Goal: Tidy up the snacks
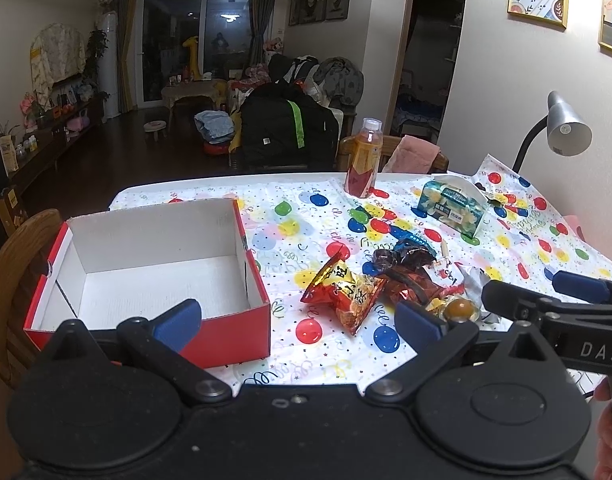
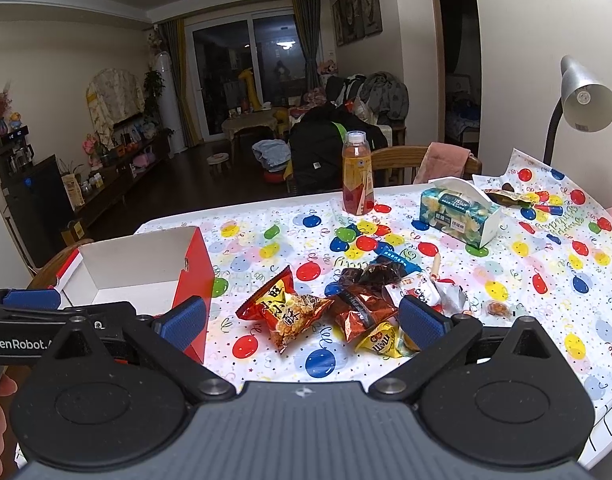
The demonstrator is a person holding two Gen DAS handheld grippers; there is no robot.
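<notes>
An empty red box (image 1: pixel 230 332) (image 2: pixel 196 276) with a white inside stands at the table's near left. To its right lies a heap of snack packets: a red-and-yellow bag (image 1: pixel 344 290) (image 2: pixel 288 310), a brown foil pack (image 1: pixel 406 280) (image 2: pixel 358 312), a dark wrapper (image 2: pixel 380 270), a white packet (image 2: pixel 418 286) and a small yellow packet (image 2: pixel 380 340). My left gripper (image 1: pixel 298 322) is open, low over the near edge, between box and heap. My right gripper (image 2: pixel 302 322) is open too, just short of the heap, nothing between its fingers.
A drink bottle (image 1: pixel 364 160) (image 2: pixel 358 174) stands at the far edge, a tissue box (image 1: pixel 452 204) (image 2: pixel 460 210) to its right. A grey desk lamp (image 2: pixel 582 98) rises at the far right. Wooden chairs (image 2: pixel 402 160) ring the table with its balloon-print cloth (image 2: pixel 546 280).
</notes>
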